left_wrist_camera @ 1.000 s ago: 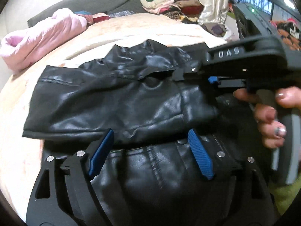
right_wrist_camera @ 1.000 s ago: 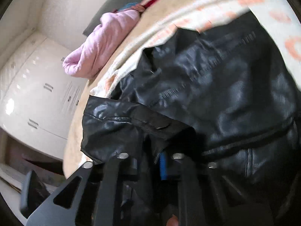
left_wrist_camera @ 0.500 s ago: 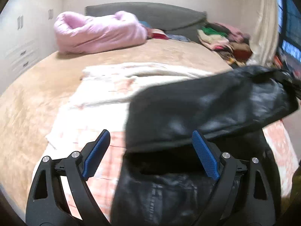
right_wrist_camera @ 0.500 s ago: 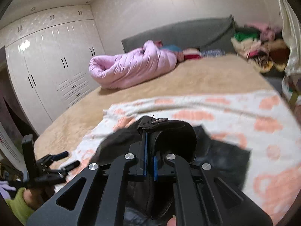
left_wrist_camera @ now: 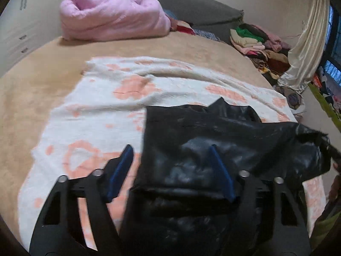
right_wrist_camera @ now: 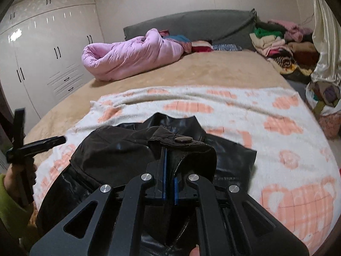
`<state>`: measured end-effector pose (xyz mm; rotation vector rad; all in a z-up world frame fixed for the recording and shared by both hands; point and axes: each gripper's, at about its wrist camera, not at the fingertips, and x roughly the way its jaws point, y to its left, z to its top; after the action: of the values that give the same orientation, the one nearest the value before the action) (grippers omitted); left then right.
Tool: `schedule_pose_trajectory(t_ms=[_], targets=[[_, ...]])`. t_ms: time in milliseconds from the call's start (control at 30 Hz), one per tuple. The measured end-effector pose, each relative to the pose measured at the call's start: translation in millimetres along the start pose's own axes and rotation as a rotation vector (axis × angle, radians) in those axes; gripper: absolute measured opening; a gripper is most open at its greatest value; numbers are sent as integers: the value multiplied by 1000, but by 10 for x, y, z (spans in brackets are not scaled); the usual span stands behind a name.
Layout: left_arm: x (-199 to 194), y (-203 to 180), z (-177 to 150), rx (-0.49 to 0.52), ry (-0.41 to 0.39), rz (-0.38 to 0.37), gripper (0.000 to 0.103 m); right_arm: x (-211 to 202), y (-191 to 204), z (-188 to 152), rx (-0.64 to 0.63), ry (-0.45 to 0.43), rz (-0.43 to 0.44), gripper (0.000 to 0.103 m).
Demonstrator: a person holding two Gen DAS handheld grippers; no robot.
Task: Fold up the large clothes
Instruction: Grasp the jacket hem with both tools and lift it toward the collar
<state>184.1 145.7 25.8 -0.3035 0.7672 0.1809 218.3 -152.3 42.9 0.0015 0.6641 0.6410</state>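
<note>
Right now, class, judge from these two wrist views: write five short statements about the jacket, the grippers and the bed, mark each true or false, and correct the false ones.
1. The right gripper has its jaws shut on a snap-buttoned part of the black leather jacket. True.
2. The left gripper is clamped on the jacket. False: its jaws stand wide open, gripping nothing.
3. The jacket lies over a white blanket with orange patches. True.
4. The rolled pink quilt lies on top of the jacket. False: it sits apart, near the grey headboard.
5. The pile of clothes lies beside the white wardrobe. False: it is on the opposite side, by the curtain.
</note>
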Motion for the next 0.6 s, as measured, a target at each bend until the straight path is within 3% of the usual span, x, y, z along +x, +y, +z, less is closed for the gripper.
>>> schedule_pose_trajectory(t_ms=[167,367,600], targets=[[353,-186,131,9,61,-34,27,36,-78,-96,16,40,-1,5],[787,-324,-37,18,196,-57,23,115,-145,-158,25,79,-11,6],[958,-332,-229,51,228,-48,23,170,-170,-181,30,117,-17,6]])
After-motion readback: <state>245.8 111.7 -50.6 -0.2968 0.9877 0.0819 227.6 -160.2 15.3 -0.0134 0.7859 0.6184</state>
